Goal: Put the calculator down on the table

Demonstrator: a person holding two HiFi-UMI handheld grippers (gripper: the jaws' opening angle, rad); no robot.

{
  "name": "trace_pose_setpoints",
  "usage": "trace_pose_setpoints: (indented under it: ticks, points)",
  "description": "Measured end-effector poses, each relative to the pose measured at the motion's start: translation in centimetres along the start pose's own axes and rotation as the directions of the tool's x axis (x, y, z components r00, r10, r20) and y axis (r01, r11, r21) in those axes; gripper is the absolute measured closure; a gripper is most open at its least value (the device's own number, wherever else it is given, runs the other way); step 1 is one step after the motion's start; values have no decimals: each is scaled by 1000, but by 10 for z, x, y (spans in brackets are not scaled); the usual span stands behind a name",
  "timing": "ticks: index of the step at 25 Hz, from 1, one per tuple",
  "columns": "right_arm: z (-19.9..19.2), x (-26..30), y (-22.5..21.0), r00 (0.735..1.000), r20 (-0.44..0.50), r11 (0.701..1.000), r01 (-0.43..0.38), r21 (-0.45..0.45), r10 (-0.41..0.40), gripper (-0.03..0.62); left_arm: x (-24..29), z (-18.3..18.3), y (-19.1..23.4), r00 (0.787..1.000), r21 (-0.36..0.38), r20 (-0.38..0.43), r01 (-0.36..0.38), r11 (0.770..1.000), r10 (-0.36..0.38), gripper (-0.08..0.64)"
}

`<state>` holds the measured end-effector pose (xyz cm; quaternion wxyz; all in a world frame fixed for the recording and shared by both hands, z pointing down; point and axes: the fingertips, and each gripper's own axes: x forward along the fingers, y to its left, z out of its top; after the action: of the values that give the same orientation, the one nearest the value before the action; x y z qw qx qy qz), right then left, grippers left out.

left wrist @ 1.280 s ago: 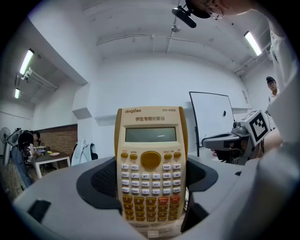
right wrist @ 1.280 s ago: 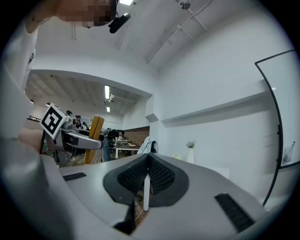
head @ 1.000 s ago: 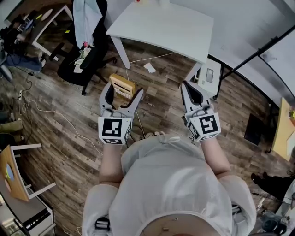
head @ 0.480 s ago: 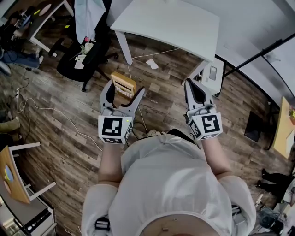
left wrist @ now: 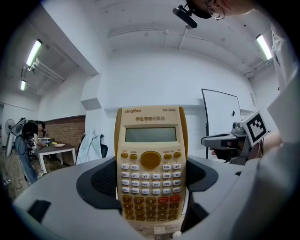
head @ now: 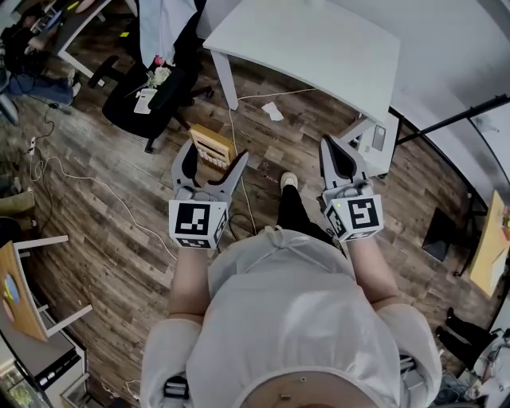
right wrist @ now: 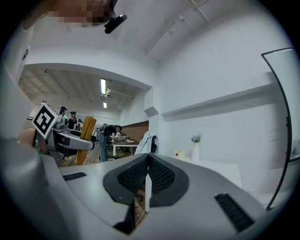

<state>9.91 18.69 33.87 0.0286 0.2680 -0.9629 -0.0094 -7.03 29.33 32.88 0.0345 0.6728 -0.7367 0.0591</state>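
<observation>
Above the wood-plank floor (head: pixel 103 231), the left gripper (head: pixel 213 153) is clamped on the yellow calculator (left wrist: pixel 151 164), its two dark pads pressing the lower side edges so that the calculator stands upright along the jaws, with the keys and the blank display facing the gripper's camera. The calculator is in the air, well short of the white table (head: pixel 319 48), which stands ahead and slightly to the right. The right gripper (head: pixel 333 151) is held level with the left one, jaws pressed together with nothing between them. The person's shoe (head: pixel 288 182) shows on the floor between the two grippers. On the floor between the grippers and the table lie a scrap of white paper (head: pixel 272 111) and a thin cable (head: pixel 239 103) that runs past the table's near leg. A black office chair (head: pixel 151 100) with a pale garment (head: pixel 159 24) draped over its back stands just left of the table, and a white box-like unit (head: pixel 381 143) sits by the table's right leg. The tabletop looks mostly bare from the head view; the right gripper view shows a white vase with flowers (right wrist: pixel 195 149) on it. Loose cables (head: pixel 64 187) trail over the floor at left, and people (right wrist: pixel 70 119) stand far off at another desk.
</observation>
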Motion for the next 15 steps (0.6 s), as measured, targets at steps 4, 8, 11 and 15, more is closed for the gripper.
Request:
trace_pose_setpoints:
  ticks: [4,8,11,15]
  points:
    - [-3,41,-28,1000,6,1000,-13,17,13,588,38,6,13,1000,17,0,-22,1000,22,156]
    - [6,89,-68,999,12,999,-33,11,33,588,92,23,24,999,28,3,-36,999,36,156]
    - [14,126,-100,999,18,999,-47,-4,47,588,138,34,32,999,34,7,-40,999,40,156]
    - [14,169,-149,999,20,999,-44,-2,44,588,202,41,36,999,35,12,-39,999,39,156]
